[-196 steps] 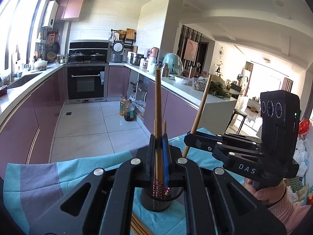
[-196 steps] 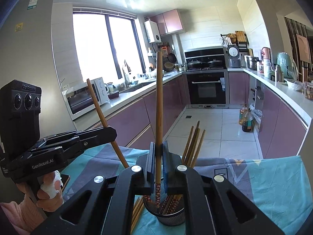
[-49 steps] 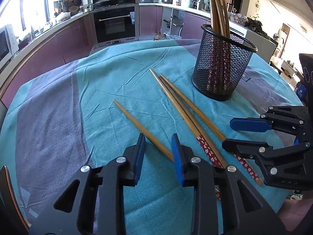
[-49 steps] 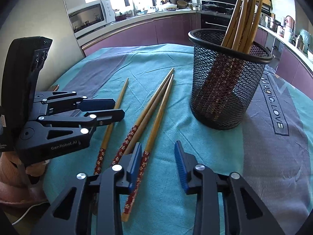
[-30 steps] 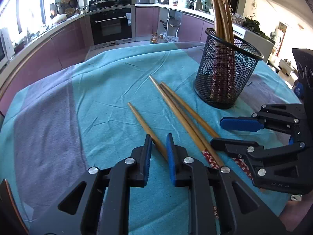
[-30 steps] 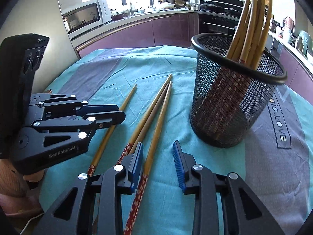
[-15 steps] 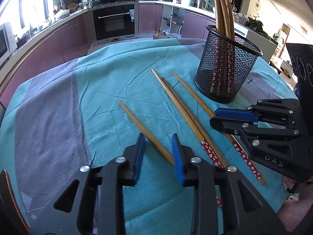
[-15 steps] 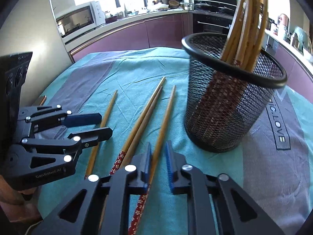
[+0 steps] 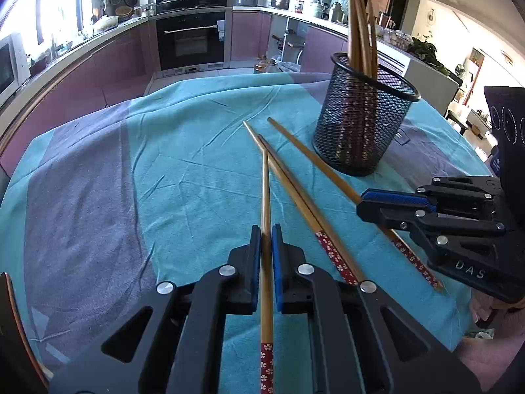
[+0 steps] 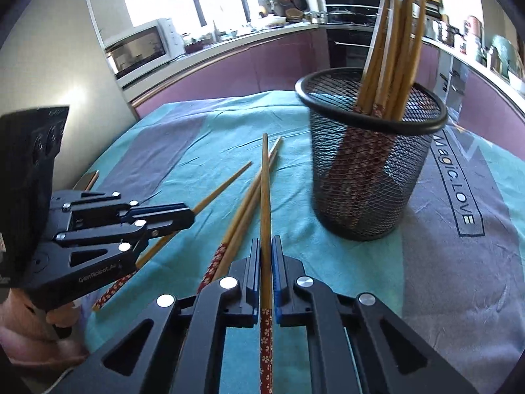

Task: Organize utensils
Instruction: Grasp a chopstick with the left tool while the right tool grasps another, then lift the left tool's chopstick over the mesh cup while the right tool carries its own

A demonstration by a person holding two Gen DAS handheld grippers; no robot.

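Desk (image 9: 82, 197) under a teal cloth carries a mesh holder (image 9: 361, 124) filled with upright chopsticks. Beside the holder, the left gripper (image 9: 266, 239) and right gripper (image 10: 266, 252) have each just clamped on one chopstick; two loose chopsticks (image 9: 295, 190) lie between them.

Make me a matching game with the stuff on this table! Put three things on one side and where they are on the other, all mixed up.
Things:
1. left gripper
2. mesh cup
3. two loose chopsticks

Places or states:
A. lying on the teal cloth
B. shut on one chopstick
C. standing upright, full of chopsticks

Pairs: 1-B, 2-C, 3-A
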